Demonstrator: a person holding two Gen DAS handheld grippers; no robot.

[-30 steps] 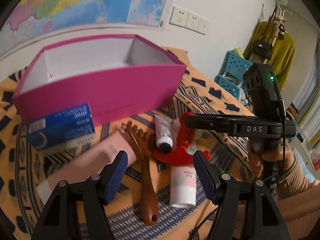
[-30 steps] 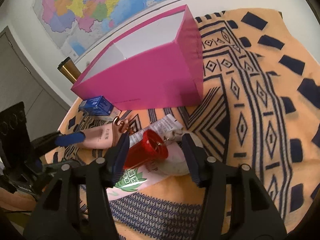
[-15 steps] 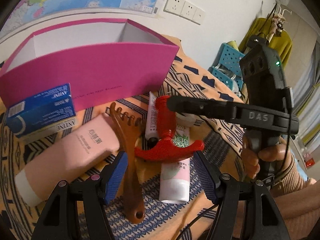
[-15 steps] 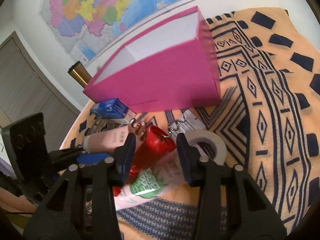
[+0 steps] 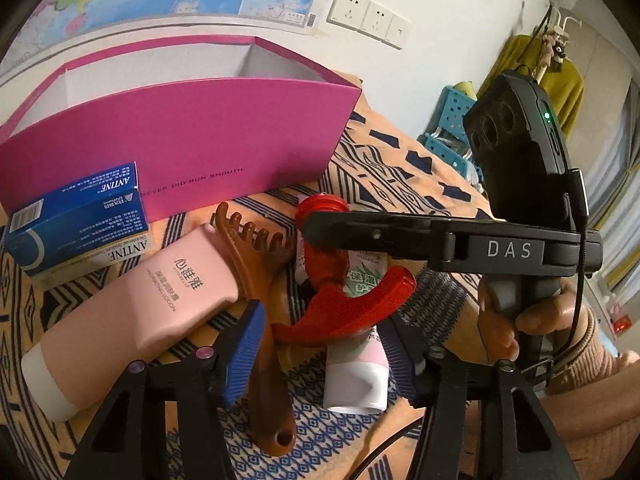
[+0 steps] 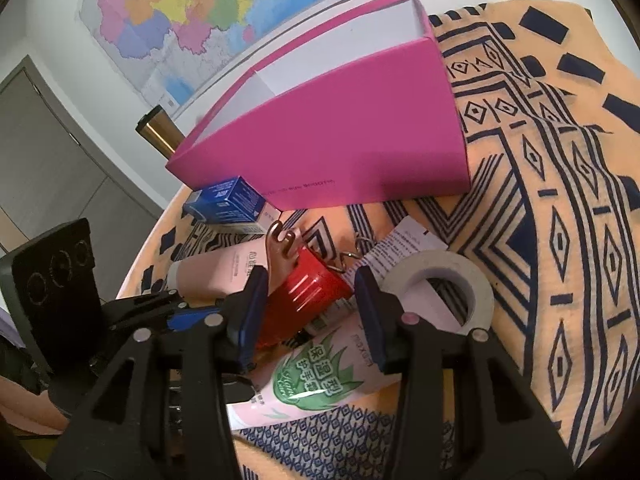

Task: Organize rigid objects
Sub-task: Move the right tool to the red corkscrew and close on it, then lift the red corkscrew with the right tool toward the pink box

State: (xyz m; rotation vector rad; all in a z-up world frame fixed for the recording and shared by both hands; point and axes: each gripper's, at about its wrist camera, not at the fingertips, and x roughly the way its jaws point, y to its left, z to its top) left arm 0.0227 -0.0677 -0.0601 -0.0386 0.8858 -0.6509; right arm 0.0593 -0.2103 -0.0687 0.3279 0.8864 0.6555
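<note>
A colourful wall map (image 6: 208,12) hangs above the patterned orange cloth (image 6: 560,184). White sockets (image 5: 366,16), a yellow garment (image 5: 560,80) and blue crates (image 5: 450,116) are nearby.

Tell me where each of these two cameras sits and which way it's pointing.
Left wrist: on the left gripper, angled down over the brown wooden comb toward the open pink cardboard box; its jaws are closing; the right gripper and its hand show.
Right wrist: on the right gripper, angled down at the red plastic corkscrew between its opening jaws; the left gripper shows.
Shared: box, corkscrew, comb, pink lotion tube.
</note>
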